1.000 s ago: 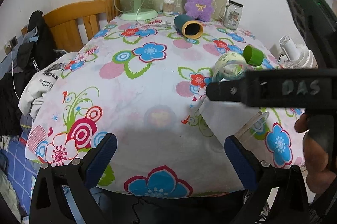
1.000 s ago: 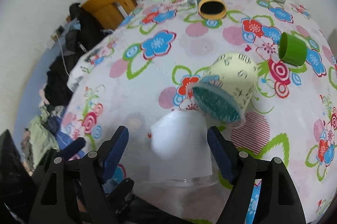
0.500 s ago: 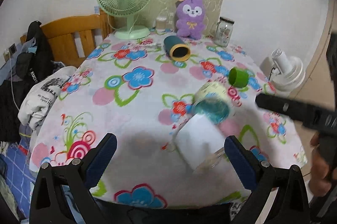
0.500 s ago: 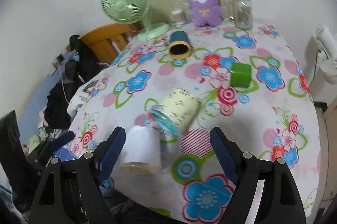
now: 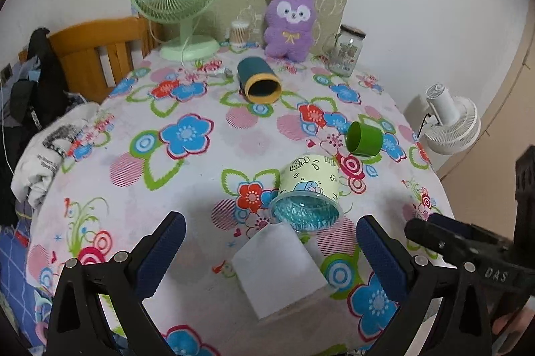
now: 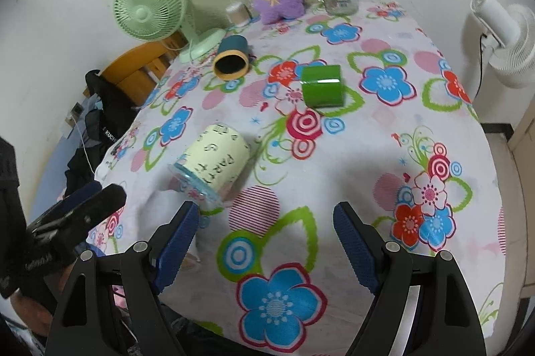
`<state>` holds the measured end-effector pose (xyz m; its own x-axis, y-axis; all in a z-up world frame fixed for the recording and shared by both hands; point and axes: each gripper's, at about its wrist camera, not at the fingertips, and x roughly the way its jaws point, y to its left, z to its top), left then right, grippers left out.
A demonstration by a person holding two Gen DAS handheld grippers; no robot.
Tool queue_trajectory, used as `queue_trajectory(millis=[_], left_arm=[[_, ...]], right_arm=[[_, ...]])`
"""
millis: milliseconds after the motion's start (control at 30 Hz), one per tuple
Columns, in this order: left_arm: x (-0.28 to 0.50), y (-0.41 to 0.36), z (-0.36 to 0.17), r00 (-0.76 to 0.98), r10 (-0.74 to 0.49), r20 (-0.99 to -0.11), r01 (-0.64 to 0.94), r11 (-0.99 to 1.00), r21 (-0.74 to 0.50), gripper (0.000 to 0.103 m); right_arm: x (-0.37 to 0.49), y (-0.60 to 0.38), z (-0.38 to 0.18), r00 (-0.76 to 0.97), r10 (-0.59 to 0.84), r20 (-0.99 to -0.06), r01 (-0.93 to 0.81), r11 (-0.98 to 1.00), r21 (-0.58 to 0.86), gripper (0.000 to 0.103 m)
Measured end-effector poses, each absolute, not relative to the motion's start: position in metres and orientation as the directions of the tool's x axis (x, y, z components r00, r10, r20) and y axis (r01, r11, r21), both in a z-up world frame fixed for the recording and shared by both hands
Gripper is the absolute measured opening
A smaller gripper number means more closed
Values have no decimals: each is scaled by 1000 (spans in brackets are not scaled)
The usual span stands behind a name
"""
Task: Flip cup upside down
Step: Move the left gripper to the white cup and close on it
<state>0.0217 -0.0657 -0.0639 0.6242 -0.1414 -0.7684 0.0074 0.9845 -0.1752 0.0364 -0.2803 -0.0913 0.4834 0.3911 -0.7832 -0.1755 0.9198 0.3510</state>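
White cup (image 5: 279,269) now stands mouth-down on the tablecloth (image 5: 187,188), flat base up, at the near edge, touching or just short of the rim of the yellow cup (image 5: 309,188) lying on its side behind it. A second ago it lay tilted between the right gripper's pads; half a second ago it was already down and free. Since then both grippers have backed off and lifted, so the view takes in the whole table. Left gripper (image 5: 267,250): jaws wide apart, nothing between them, cup sits in front of the gap but clear of both pads. Right gripper (image 6: 265,230): jaws also spread, empty; in its view the white cup is nearly hidden behind its left finger (image 6: 179,242), only a sliver shows, so I can't confirm the seating from there. My read: flip is done, release is clean, cup looks stable on its rim, though it's close to the table edge and to the yellow cup, so a careless pass could knock it. Behind the yellow cup: green cup (image 5: 364,140) on its side just beyond it, dark teal cup (image 5: 259,81) with an orange rim further back, also on its side. Past that, along the wall: green fan (image 5: 177,1), purple plush (image 5: 289,23), glass jar (image 5: 346,50). None of these has shifted.
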Motion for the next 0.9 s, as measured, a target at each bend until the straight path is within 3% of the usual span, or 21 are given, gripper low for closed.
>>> queue_trajectory(millis=[500, 900], left_arm=[[60, -69, -123, 437, -155, -886, -55, 979, -198, 103], [67, -60, -137, 401, -139, -905, -100, 976, -194, 103]], right_arm=[[48, -312, -121, 446, 400, -801, -88, 910, 405, 84], [51, -315, -131, 430, 405, -807, -72, 906, 416, 84]])
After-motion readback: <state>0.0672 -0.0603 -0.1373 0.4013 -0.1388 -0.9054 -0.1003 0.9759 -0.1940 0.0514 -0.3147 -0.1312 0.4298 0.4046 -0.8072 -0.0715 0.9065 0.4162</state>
